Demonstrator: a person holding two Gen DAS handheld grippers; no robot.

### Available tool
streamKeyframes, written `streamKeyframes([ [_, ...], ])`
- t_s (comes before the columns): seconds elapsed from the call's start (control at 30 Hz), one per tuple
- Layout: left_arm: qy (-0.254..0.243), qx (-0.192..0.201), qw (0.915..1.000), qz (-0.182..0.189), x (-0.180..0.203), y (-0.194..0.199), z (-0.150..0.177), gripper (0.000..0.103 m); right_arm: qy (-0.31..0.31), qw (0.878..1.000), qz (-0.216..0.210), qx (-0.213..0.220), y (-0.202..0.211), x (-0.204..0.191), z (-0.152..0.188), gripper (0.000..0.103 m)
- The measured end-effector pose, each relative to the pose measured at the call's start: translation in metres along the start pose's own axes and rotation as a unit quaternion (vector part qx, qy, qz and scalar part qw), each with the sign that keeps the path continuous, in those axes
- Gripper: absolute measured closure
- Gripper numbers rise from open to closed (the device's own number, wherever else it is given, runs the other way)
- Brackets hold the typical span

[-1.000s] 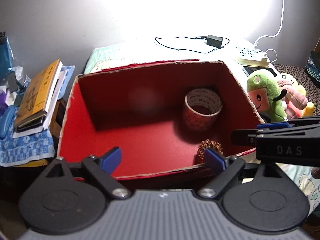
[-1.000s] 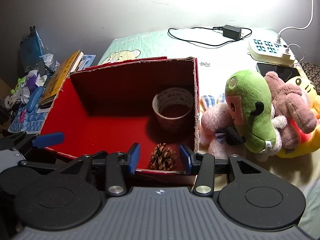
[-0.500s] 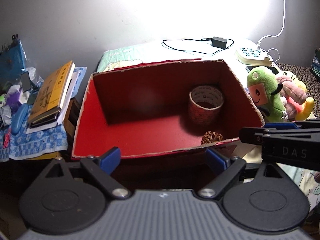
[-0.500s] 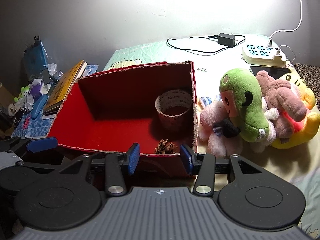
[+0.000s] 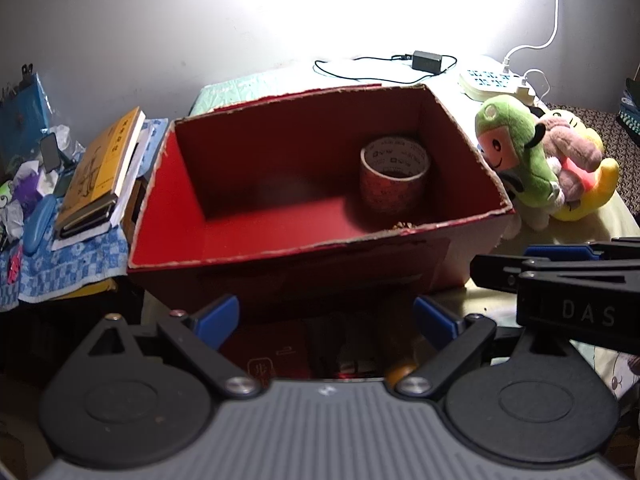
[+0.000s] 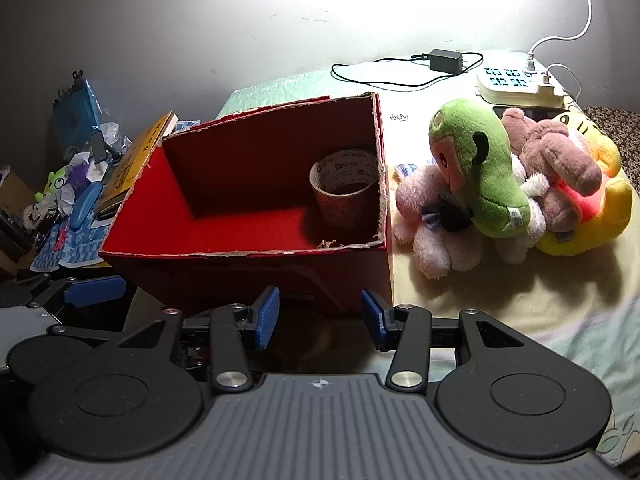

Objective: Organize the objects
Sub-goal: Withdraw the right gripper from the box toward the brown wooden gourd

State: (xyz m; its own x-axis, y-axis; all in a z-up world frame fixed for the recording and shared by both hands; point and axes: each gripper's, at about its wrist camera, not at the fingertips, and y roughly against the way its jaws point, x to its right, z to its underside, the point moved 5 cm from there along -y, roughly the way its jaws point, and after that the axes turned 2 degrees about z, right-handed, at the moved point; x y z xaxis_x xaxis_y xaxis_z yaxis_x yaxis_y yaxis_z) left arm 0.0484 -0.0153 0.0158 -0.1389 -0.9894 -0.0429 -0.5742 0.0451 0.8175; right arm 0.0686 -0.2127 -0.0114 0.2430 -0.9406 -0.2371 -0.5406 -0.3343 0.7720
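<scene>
An open red cardboard box stands on the bed. Inside it, at the right, a roll of tape stands upright, and only the tip of a pine cone shows over the near wall. My left gripper hangs open in front of the box, nothing between its blue pads. My right gripper is open too, below the box's near wall, empty. A pile of plush toys, a green one on top, lies right of the box.
Books and small clutter sit on a blue cloth to the left. A charger with cable and a white power strip lie at the back by the wall. Red packets lie in shadow under the left gripper.
Both grippers have drawn back from the box toward me. The box looks farther off and its near wall hides most of the pine cone. Both stay open.
</scene>
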Motion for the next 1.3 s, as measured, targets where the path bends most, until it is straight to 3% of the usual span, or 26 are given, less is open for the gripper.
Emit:
streamKeyframes([
  [0.7, -0.014, -0.048, 0.9987, 0.006, 0.025, -0.017, 0.029, 0.008, -0.031, 0.999, 0.003, -0.031, -0.006, 0.012, 0.036, 0.05],
  [1.3, -0.011, -0.09, 0.9956, 0.024, 0.024, -0.038, 0.051, 0.008, -0.053, 0.996, -0.004, -0.074, -0.025, 0.009, 0.058, 0.05],
])
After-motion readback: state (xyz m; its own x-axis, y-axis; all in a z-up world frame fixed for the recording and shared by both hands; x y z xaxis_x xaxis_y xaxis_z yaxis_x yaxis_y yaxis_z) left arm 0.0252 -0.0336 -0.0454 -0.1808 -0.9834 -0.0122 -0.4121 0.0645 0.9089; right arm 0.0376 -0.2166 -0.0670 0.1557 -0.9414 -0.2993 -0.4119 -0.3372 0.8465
